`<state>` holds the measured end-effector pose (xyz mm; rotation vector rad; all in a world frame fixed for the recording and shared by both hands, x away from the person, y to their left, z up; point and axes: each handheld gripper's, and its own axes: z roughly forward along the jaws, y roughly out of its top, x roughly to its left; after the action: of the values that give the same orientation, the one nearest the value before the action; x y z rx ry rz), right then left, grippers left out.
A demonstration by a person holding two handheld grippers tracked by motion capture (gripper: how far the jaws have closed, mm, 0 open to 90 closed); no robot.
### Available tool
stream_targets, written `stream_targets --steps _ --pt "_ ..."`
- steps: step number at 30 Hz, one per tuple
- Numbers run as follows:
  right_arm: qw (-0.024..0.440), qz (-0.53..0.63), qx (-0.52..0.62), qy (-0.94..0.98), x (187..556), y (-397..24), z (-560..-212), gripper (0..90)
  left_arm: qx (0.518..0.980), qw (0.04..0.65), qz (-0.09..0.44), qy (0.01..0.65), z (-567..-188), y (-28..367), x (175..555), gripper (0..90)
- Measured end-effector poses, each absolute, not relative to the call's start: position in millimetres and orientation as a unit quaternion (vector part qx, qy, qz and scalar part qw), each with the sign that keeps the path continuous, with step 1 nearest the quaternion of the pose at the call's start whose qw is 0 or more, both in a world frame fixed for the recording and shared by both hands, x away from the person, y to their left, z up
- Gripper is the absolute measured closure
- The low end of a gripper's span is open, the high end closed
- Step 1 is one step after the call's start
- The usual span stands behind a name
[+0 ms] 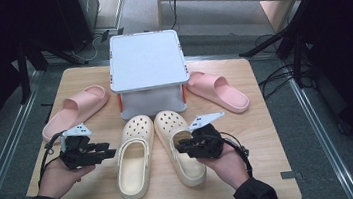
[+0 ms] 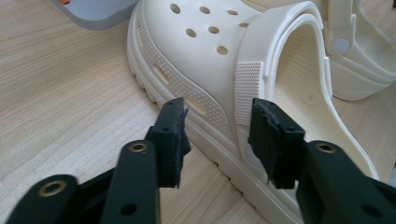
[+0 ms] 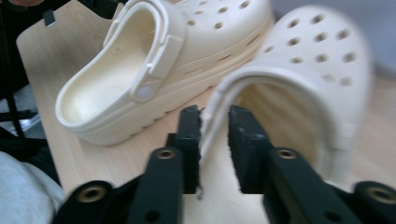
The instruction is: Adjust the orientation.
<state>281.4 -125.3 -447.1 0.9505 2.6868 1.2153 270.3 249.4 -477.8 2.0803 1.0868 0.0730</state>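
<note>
Nearest the person, the left gripper point(image 1: 110, 152) sits beside the left cream clog point(image 1: 135, 157), jaws parted. The left gripper view shows them straddling the clog's side wall and strap point(image 2: 248, 86) without visibly pressing — open, the shoe partly between them. The right gripper point(image 1: 182, 146) pinches the side rim of the right cream clog point(image 1: 178, 144); in the right gripper view the thin rim point(image 3: 212, 116) sits clamped between the pads, that shoe blurred. The two clogs lie side by side on the wooden table point(image 1: 249, 136), toes toward a white lidded storage box point(image 1: 146, 65) — lid on, contents hidden. Pink slides point(image 1: 75, 111) point(image 1: 218, 90) flank the box.
</note>
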Motion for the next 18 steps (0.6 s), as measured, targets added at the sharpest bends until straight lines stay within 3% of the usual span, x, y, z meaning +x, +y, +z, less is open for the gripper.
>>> stream_targets --steps 5,10,13,18 --pt "0.05 0.398 0.326 0.856 295 -155 -444 88.4 0.818 0.376 0.02 0.434 -483 250 273 67.8" --pt "0.056 0.385 0.358 0.849 314 -176 -457 89.1 0.819 0.359 0.002 0.448 -491 250 280 70.9" --pt "0.041 0.377 0.365 0.85 322 -175 -469 87.5 0.823 0.352 -0.004 0.447 -497 246 285 71.5" --pt "0.054 0.347 0.362 0.863 330 -167 -483 85.7 0.831 0.338 -0.005 0.441 -503 240 289 71.4"
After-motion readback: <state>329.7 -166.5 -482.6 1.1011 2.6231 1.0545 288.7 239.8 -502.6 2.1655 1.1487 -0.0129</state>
